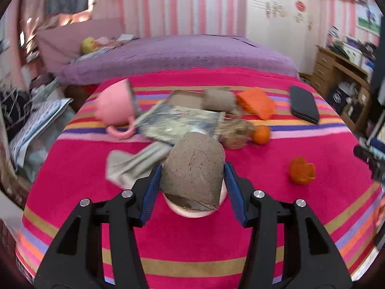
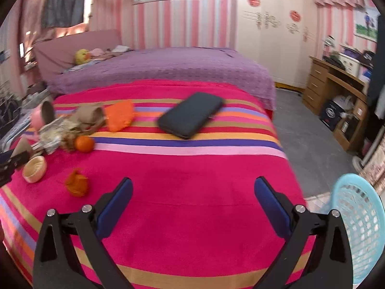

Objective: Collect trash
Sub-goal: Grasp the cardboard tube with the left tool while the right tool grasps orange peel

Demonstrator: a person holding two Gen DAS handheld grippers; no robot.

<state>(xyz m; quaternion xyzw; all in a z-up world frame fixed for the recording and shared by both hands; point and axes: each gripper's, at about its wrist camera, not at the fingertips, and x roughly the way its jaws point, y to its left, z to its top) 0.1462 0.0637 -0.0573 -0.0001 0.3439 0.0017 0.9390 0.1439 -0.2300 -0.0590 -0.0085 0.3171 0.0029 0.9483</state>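
Cardboard tube is sitting clenched between the blue pads of the left gripper, held above the striped blanket near the bed's near edge; a pale round tape roll is lying just under it. Beyond it, more trash is crowding the far left of the blanket: a grey cloth, a flat printed sheet, a second tube, an orange wrapper, a whole orange and a piece of orange peel. A pink cup is lying tipped at the left edge, and a black case is resting toward the far right.

The right gripper is hovering with its jaws released and nothing between them, over a wide bare stretch of blanket. A light blue basket is showing just off the bed's right edge, with open grey floor lying beyond it toward the wooden desk.
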